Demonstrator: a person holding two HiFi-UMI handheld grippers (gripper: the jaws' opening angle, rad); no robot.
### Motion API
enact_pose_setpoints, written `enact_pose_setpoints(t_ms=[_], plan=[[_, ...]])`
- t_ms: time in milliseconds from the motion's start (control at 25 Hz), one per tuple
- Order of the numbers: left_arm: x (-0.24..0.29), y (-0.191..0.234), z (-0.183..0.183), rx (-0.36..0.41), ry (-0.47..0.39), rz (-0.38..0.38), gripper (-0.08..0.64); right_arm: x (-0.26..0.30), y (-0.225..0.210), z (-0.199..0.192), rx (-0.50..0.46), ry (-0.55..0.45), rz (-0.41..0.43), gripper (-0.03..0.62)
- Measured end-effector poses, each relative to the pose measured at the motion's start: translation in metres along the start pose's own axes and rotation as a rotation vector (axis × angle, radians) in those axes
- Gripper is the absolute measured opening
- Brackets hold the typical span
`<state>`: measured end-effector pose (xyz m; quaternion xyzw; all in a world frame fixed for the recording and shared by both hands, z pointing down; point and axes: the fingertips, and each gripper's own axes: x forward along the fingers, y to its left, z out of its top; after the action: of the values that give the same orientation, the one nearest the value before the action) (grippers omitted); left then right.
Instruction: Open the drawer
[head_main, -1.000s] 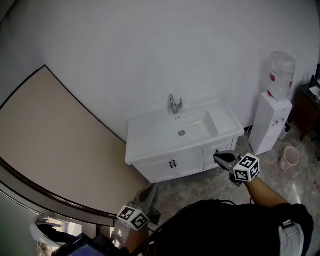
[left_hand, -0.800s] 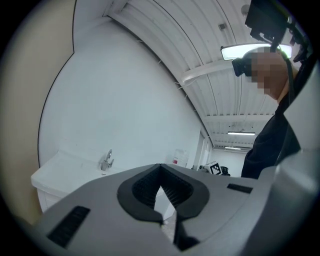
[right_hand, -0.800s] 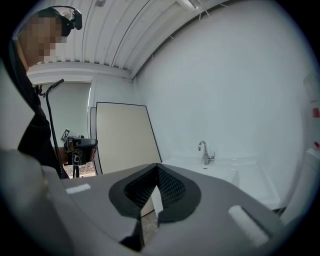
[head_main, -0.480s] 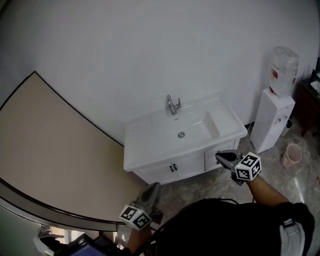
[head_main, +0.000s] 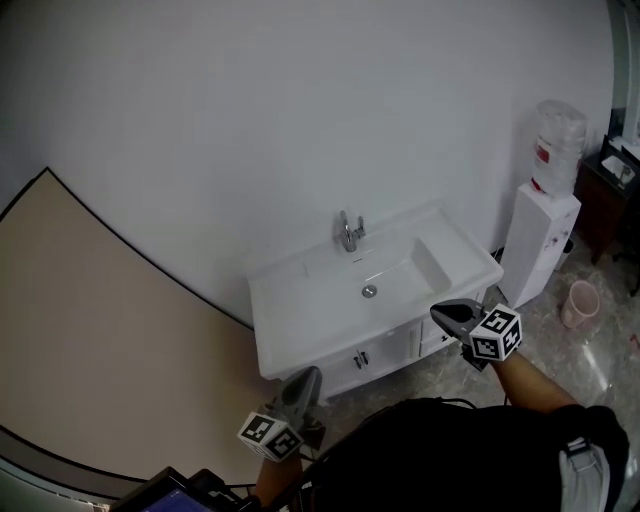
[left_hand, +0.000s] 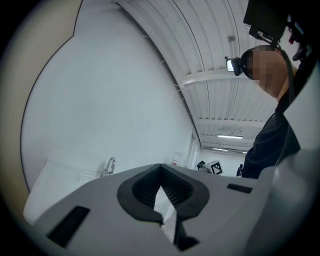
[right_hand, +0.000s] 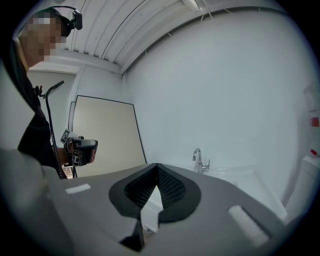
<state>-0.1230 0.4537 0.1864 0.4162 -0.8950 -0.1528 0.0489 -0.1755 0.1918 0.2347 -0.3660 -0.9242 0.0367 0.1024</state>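
Note:
A white vanity (head_main: 300, 325) with a sink and a chrome faucet (head_main: 348, 232) stands against the wall. Its front has two small doors with dark handles (head_main: 360, 358) and a drawer front (head_main: 432, 340) at the right. My right gripper (head_main: 440, 313) is shut and empty, its tip in front of the drawer's upper edge; the drawer handle is hidden behind it. Lower left, my left gripper (head_main: 308, 378) is also shut and empty, held short of the cabinet's left corner. The faucet (right_hand: 199, 159) shows beyond the closed right jaws, and the faucet (left_hand: 110, 165) beyond the closed left jaws.
A water dispenser (head_main: 540, 235) with a bottle on top stands right of the vanity, with a pink bucket (head_main: 578, 303) on the floor beside it. A dark cabinet (head_main: 615, 175) sits at the far right. A beige wall panel (head_main: 90, 340) fills the left.
The vanity has slid lower and nearer in the head view as both grippers advanced toward it. The right gripper's tip now overlaps the drawer front. Both stay shut.

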Motion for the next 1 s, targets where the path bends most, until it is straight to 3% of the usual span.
enact_pose_setpoints(t_ms=[320,560,800,1000], plan=[[-0.015,0.072,0.019,0.003,0.038,-0.043,-0.009,0.062,0.014,0.002,0.018,0.002,-0.065,-0.002],[-0.018,0.114,0.021,-0.019,0.033,-0.027,-0.009,0.099,0.017,-0.006,0.019,0.031,-0.05,-0.002],[0.008,0.134,0.01,-0.021,0.033,-0.01,-0.009,0.127,-0.014,-0.008,0.012,0.031,-0.015,-0.002],[0.06,0.136,0.004,-0.022,0.025,0.024,-0.009,0.139,-0.065,-0.004,-0.006,0.035,0.043,-0.002]])
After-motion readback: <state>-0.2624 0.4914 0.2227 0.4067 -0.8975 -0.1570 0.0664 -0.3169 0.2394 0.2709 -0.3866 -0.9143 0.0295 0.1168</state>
